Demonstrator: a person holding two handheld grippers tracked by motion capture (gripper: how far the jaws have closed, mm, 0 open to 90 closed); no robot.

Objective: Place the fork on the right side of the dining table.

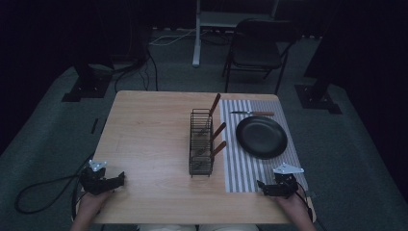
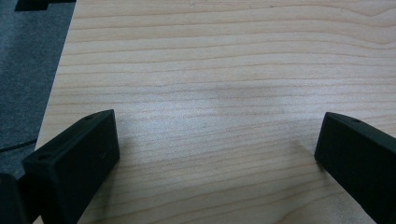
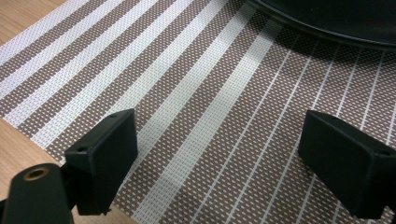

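Note:
A black wire rack (image 1: 201,143) stands in the middle of the wooden table (image 1: 149,144) and holds three utensils with brown wooden handles (image 1: 217,131). To its right a striped placemat (image 1: 243,168) carries a black plate (image 1: 261,136) and a knife (image 1: 252,113) with a wooden handle behind the plate. My left gripper (image 1: 120,179) rests at the table's near left edge, open and empty, its jaws wide apart over bare wood (image 2: 215,116). My right gripper (image 1: 261,185) is open and empty over the near end of the placemat (image 3: 201,121), with the plate's rim (image 3: 327,28) ahead.
A black folding chair (image 1: 257,48) and a white table leg (image 1: 196,33) stand beyond the table's far edge. Black stand bases (image 1: 86,86) sit on the carpet at both sides. A cable (image 1: 43,192) trails from the left gripper across the floor.

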